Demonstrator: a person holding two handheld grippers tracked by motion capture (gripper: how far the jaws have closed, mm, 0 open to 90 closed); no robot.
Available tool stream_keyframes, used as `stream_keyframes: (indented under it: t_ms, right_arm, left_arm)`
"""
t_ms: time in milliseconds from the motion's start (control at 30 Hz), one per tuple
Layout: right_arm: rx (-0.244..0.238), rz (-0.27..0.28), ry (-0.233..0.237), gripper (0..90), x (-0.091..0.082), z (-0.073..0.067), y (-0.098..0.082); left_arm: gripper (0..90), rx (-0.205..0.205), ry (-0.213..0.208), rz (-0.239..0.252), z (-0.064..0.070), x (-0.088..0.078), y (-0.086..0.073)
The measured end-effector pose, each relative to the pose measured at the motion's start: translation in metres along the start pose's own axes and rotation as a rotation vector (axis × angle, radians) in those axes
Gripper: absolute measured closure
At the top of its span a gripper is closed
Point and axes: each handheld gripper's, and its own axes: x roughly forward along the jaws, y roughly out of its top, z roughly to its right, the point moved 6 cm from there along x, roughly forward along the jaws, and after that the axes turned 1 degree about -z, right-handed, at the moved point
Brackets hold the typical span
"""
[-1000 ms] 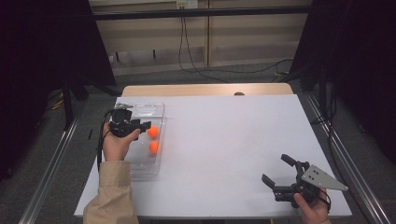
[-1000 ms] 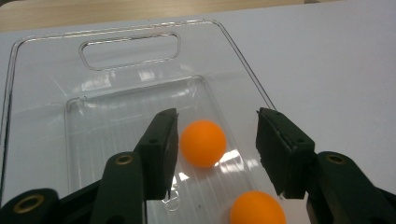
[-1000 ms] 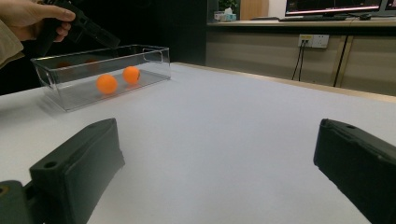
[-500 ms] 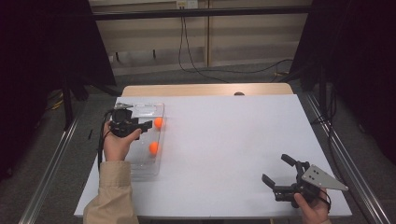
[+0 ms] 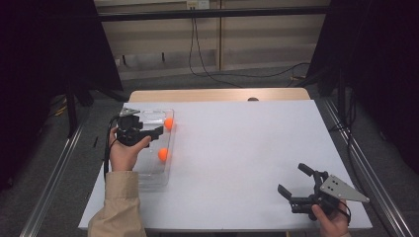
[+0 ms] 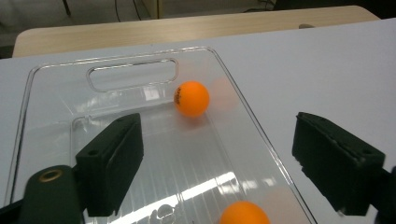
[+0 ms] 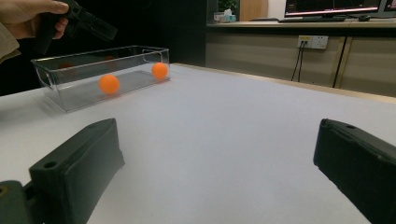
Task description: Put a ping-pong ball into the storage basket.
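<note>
Two small orange balls lie inside clear rectangular plastic bin, white table's left side. Left gripper hovers above bin, jaws apart, empty. Right gripper well apart, near table's front right, jaws apart, empty. Judgement: both balls binned; no loose ones seen, likely little left.
</note>
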Motion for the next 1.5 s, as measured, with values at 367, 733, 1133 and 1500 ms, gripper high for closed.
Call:
stream_keyframes:
  t_ms: [367, 733, 1133, 1500]
  right_arm:
    - [0.003, 0.003, -0.002, 0.3, -0.001, 0.001, 0.000]
    - [0.002, 0.005, 0.002, 0.3, 0.000, -0.001, 0.001]
    - [0.003, 0.006, 0.004, 0.3, 0.000, -0.001, 0.001]
    - [0.005, 0.009, 0.005, 0.3, -0.001, -0.001, 0.001]
  left_arm:
    - [10.0, 0.028, -0.013, 0.050, 0.014, -0.008, -0.004]
    - [6.4, 0.025, -0.014, 0.116, 0.020, -0.022, -0.011]
    - [5.8, 0.036, -0.003, 0.155, 0.026, -0.031, -0.019]
    - [5.4, 0.028, -0.001, 0.173, 0.027, -0.038, -0.028]
